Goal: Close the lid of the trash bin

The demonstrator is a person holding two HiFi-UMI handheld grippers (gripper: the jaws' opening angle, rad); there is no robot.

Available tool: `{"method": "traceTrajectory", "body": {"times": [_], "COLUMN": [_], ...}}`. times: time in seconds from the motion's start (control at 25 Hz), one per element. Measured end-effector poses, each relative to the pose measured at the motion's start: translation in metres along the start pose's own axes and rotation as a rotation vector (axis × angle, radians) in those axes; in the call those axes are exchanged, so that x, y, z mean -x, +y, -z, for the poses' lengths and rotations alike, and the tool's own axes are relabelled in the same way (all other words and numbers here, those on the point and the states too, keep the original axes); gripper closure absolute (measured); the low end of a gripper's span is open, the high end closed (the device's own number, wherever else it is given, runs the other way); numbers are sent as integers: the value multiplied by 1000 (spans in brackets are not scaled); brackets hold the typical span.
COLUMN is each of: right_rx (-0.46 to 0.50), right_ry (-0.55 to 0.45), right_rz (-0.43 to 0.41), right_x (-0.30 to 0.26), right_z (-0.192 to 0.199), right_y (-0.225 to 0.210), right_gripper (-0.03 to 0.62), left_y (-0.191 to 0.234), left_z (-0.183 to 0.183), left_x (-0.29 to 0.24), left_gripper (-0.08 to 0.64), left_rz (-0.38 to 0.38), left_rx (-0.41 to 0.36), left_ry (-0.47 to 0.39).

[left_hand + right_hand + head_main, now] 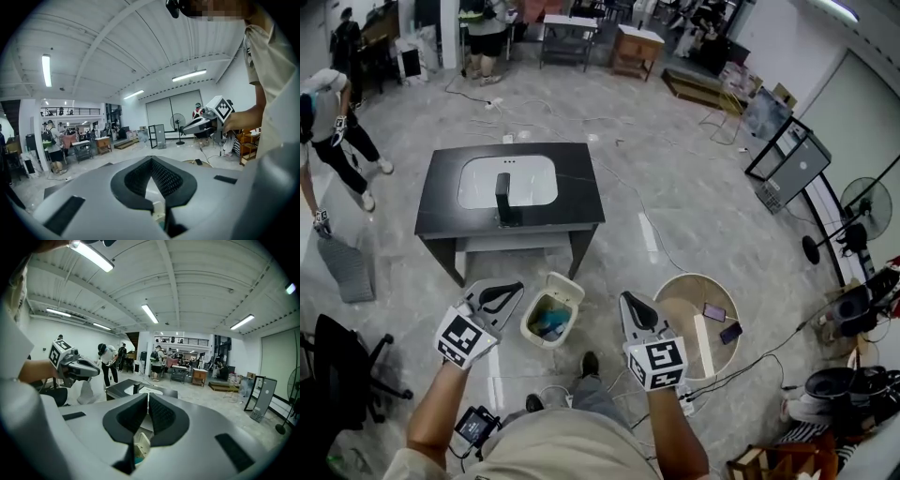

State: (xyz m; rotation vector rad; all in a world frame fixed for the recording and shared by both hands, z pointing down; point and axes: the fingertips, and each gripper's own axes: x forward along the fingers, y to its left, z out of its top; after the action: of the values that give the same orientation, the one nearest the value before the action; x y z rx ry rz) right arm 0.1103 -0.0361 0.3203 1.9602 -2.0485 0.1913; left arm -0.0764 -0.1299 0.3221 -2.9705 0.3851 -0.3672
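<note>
Head view: trash bin (551, 319) open, clear of left tool (514, 289), right tool (630, 300).

The trash bin (551, 322) sits on the floor between your fingertips: just right of the left gripper (499, 297), left of the right gripper (636, 309). The table (581, 202) stands beyond both tips, behind the bin. A round stand (675, 291) sits right of your right fingers.

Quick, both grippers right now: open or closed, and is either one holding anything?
Left gripper: closed, holding nothing.
Right gripper: closed, holding nothing.
</note>
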Motion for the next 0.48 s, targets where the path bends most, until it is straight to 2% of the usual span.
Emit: {"method": "traceTrajectory", "body": {"times": [0.24,0.48], "right_rx": [-12,-32], "right_ry": [24,98], "right_rz": [-84,-143], "right_x": [-39,-77], "right_z": [14,53], "right_y": [-41,-79], "right_gripper": [566,565], "left_y": [9,19], "left_z": [7,39], "left_x": [-47,-100], "left_gripper": [546,546], "left_rz": [-31,-49], "left_rx": [22,86], "left_ry": [63,136]}}
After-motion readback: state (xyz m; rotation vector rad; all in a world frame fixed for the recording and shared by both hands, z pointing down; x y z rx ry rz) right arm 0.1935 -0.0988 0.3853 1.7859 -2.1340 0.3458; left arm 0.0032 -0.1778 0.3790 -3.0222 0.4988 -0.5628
